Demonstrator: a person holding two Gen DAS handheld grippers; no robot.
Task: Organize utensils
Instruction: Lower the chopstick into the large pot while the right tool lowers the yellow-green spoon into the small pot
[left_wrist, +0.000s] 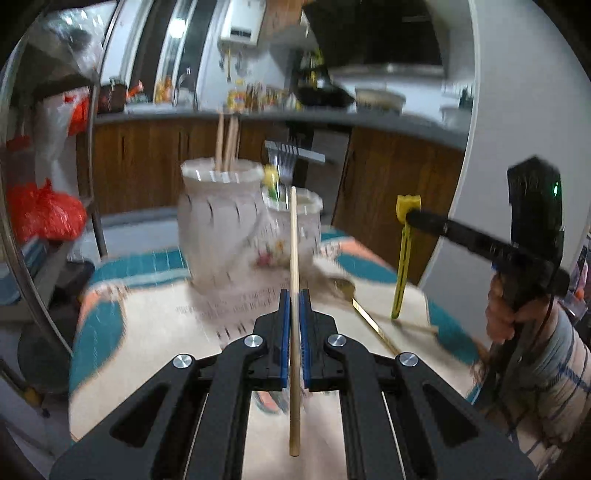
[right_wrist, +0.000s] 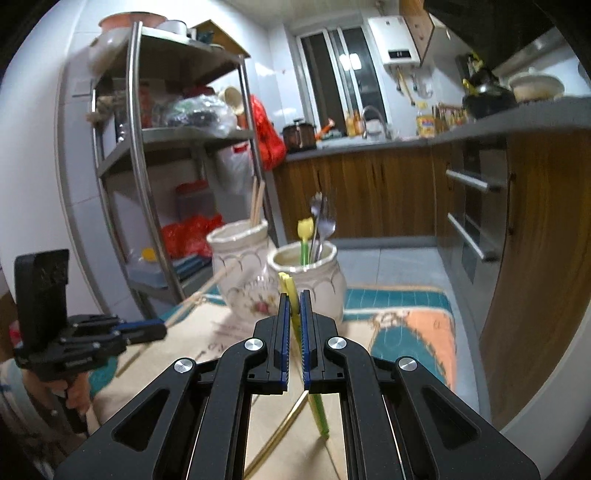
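Observation:
My left gripper (left_wrist: 294, 295) is shut on a wooden chopstick (left_wrist: 293, 236), which stands nearly upright between the blue pads. Beyond it are two white ceramic jars. The left jar (left_wrist: 218, 229) holds chopsticks; the right jar (left_wrist: 312, 229) holds forks and a yellow utensil. At the right, my right gripper (left_wrist: 406, 216) is shut on a yellow plastic utensil (left_wrist: 402, 266) that hangs downward. A gold spoon (left_wrist: 364, 312) lies on the cloth. In the right wrist view, the right gripper (right_wrist: 294, 295) pinches the yellow utensil (right_wrist: 319, 413), and the left gripper (right_wrist: 162, 326) holds the chopstick (right_wrist: 207, 291).
A patterned teal, orange and beige cloth (left_wrist: 147, 314) covers the table. A metal shelf rack (right_wrist: 147, 147) with bags stands at the left. Wooden cabinets (right_wrist: 369, 192) under a grey counter run behind the jars. A person's hand (left_wrist: 498, 317) grips the right gripper's handle.

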